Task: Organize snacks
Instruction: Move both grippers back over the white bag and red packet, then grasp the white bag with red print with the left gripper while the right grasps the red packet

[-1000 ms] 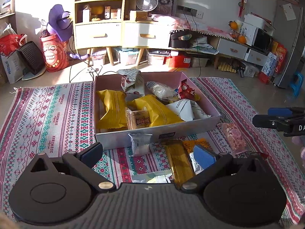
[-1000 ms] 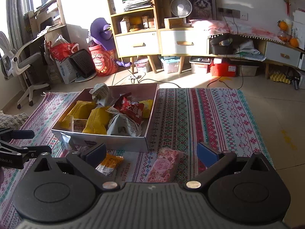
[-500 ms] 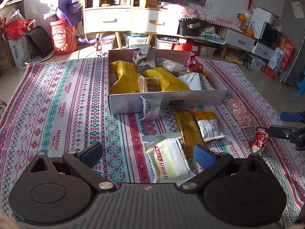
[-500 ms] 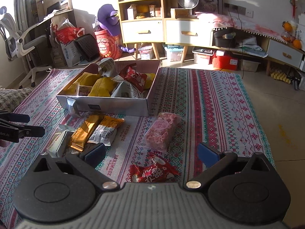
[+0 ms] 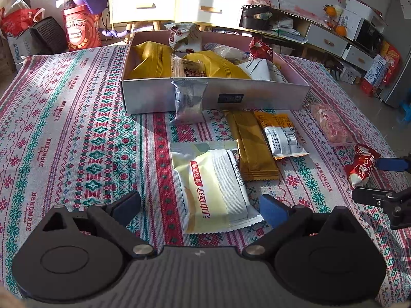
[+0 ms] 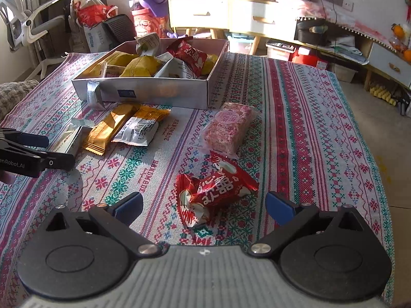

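A grey cardboard box (image 5: 257,97) (image 6: 159,95) on the patterned rug holds several snack packs. Loose packs lie in front of it: a white-yellow pack (image 5: 215,187), a gold bar pack (image 5: 253,143) (image 6: 110,128), an orange-white pack (image 5: 281,134) (image 6: 140,125), a silver pack (image 5: 188,100) leaning on the box, a pink pack (image 5: 330,125) (image 6: 228,128) and a red pack (image 5: 359,166) (image 6: 213,192). My left gripper (image 5: 199,206) is open, its fingers either side of the white-yellow pack's near end. My right gripper (image 6: 204,205) is open around the red pack.
The rug (image 5: 64,128) ends at bare floor on the right (image 6: 385,128). Cabinets (image 5: 174,2), a red bucket (image 5: 81,29), bags and a low shelf (image 5: 334,36) stand behind the box. An office chair (image 6: 25,25) is at far left.
Both grippers have pulled back from the box and tilted down. The white-yellow pack and the red pack have come into view between the fingers. Both stay open.
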